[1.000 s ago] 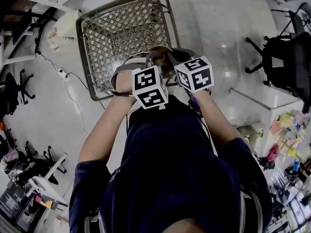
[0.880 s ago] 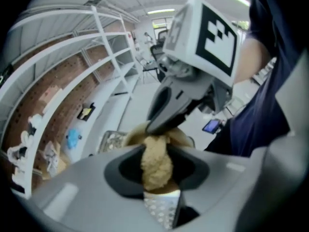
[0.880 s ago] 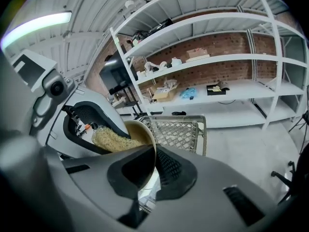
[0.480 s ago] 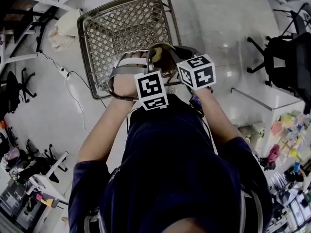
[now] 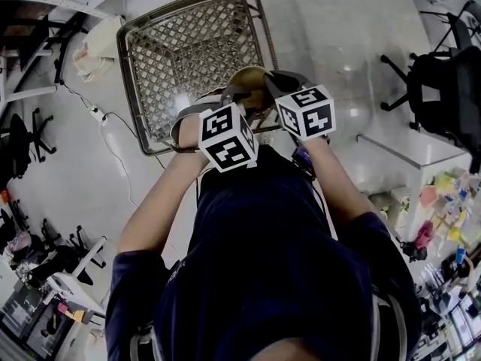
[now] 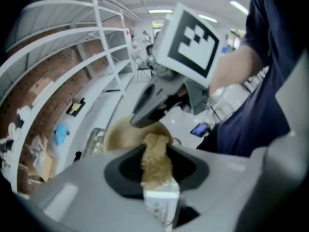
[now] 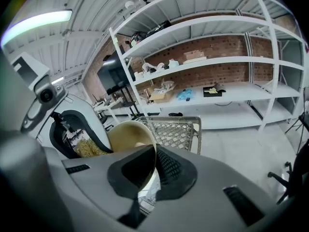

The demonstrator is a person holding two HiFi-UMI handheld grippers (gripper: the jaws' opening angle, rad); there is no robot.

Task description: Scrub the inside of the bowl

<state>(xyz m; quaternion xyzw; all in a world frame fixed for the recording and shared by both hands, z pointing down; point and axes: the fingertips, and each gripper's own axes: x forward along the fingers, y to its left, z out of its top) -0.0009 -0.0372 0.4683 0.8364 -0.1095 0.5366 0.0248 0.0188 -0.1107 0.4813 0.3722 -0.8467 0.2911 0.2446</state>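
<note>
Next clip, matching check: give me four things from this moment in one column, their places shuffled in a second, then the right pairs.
1. bowl
2. scrub pad
3. mesh basket
4. office chair

A. at the head view's right edge
B. rim pinched by the right gripper
C. on the floor below both grippers
D. clamped in the left gripper

Pairs: 1-B; 2-D; 3-C; 4-A

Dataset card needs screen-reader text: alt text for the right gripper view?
The right gripper is clamped on the rim of a tan bowl. At the bowl's left edge, the left gripper holds a tan scrubber. Behind them are a wire mesh basket on the floor and white shelving against a brick wall.
</note>
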